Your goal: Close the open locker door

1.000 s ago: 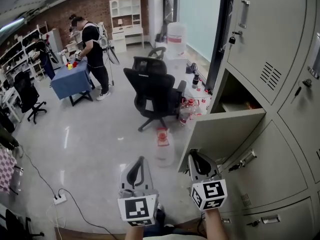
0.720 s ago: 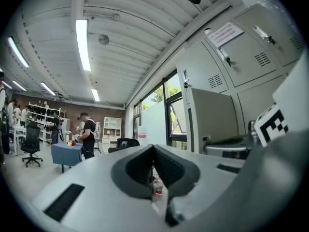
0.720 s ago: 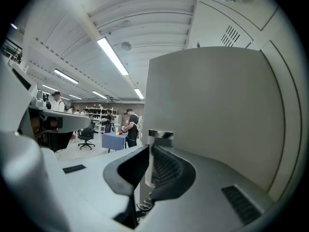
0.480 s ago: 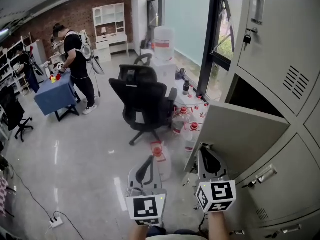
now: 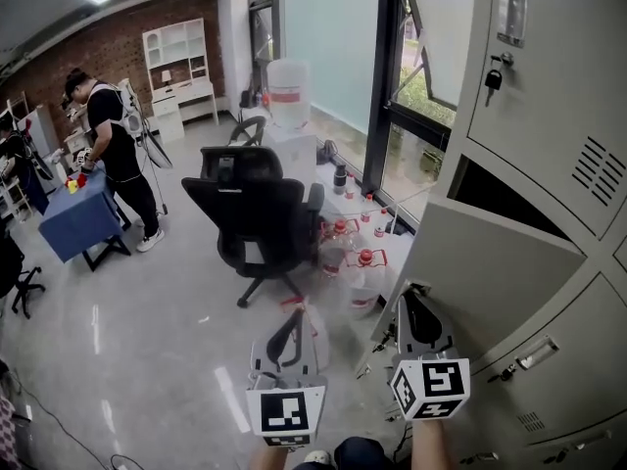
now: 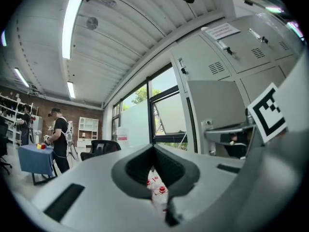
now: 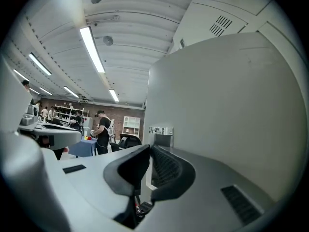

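A: Door [image 5: 490,262] is swung out from locker [image 5: 549,76], beside right gripper [image 5: 411,302]. Jaws just closed further, nothing between; left gripper [image 5: 291,313] also clenched, empty.
B: Judged light, stiff sheet steel. Best pushed flat near free edge.

We can read no word, number or brand anywhere. A white notice sheet [image 6: 221,31] on the lockers [image 6: 241,57], at one o'clock in the left gripper view, carries print too small to make out. The red band on the water jug [image 5: 286,74], at twelve o'clock in the head view, is equally illegible. One marker cube [image 5: 284,412] and the other [image 5: 431,388] show only black-and-white squares.
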